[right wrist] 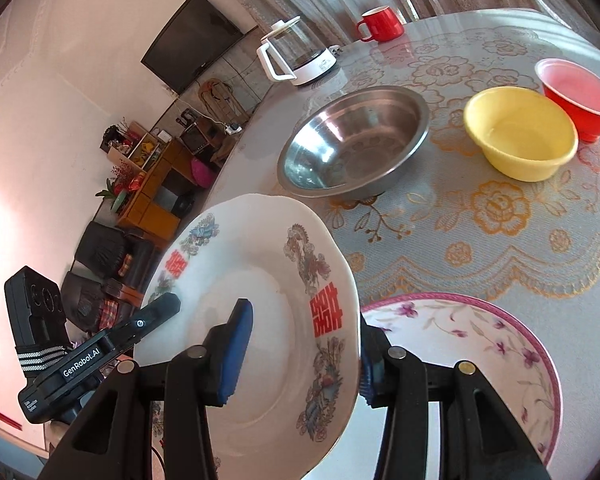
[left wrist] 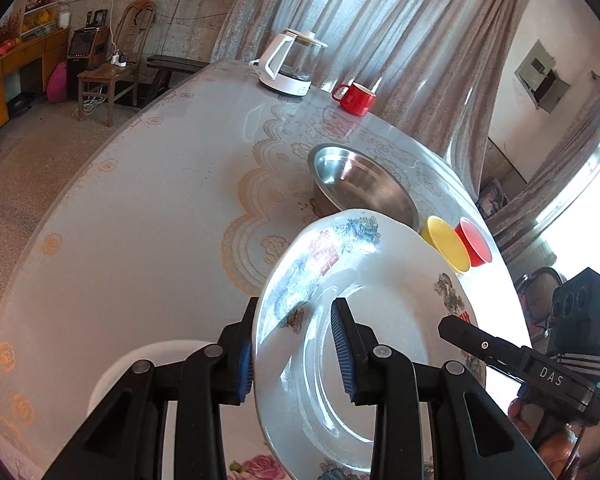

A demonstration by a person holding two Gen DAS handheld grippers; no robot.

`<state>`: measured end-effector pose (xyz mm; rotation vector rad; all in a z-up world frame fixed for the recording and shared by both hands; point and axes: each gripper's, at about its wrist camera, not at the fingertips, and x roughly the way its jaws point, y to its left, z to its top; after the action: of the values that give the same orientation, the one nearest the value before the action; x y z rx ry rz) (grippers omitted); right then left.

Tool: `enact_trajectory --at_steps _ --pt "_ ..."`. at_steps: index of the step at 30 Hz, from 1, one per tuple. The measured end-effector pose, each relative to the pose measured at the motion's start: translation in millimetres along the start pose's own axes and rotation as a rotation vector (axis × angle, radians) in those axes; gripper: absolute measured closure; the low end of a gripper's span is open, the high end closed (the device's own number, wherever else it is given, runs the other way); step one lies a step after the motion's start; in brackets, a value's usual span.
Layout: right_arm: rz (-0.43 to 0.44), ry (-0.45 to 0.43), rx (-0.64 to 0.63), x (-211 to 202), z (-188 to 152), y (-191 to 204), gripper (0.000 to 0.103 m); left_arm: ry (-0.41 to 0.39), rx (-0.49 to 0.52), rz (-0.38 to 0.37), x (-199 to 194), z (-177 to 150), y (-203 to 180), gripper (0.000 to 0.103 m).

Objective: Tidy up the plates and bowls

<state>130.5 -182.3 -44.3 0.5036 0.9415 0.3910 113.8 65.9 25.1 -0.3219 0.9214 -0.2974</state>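
Observation:
A white plate with red characters and dragon patterns (left wrist: 380, 280) (right wrist: 268, 280) is held tilted above the table by both grippers. My left gripper (left wrist: 296, 352) straddles its left rim, with a wide gap between the pads. My right gripper (right wrist: 300, 356) straddles its right rim the same way. A steel bowl (left wrist: 364, 184) (right wrist: 356, 140), a yellow bowl (left wrist: 446, 244) (right wrist: 520, 132) and a red bowl (left wrist: 474, 242) (right wrist: 576, 92) stand beyond it. A floral plate with a pink rim (right wrist: 480, 340) lies under my right gripper. A white dish (left wrist: 148, 360) lies under my left gripper.
A glass kettle on a white base (left wrist: 292, 64) (right wrist: 296, 56) and a red mug (left wrist: 356, 98) (right wrist: 380, 24) stand at the table's far edge. The round table (left wrist: 140, 220) has a lace-pattern cover. Chairs and cabinets stand beyond the table edge.

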Motion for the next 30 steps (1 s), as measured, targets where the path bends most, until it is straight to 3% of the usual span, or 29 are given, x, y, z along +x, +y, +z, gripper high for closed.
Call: enact_trajectory --at_steps 12,20,30 --pt "-0.089 -0.023 0.067 -63.7 -44.9 -54.3 0.053 0.102 0.102 -0.045 20.8 -51.7 -57.3 0.070" --pt "-0.128 -0.035 0.111 -73.2 -57.2 -76.6 0.053 0.149 0.133 -0.019 36.9 -69.2 -66.8 0.069" --pt "-0.199 -0.046 0.056 -67.0 -60.4 -77.7 0.049 0.153 0.147 -0.002 47.0 -70.1 -68.5 0.069"
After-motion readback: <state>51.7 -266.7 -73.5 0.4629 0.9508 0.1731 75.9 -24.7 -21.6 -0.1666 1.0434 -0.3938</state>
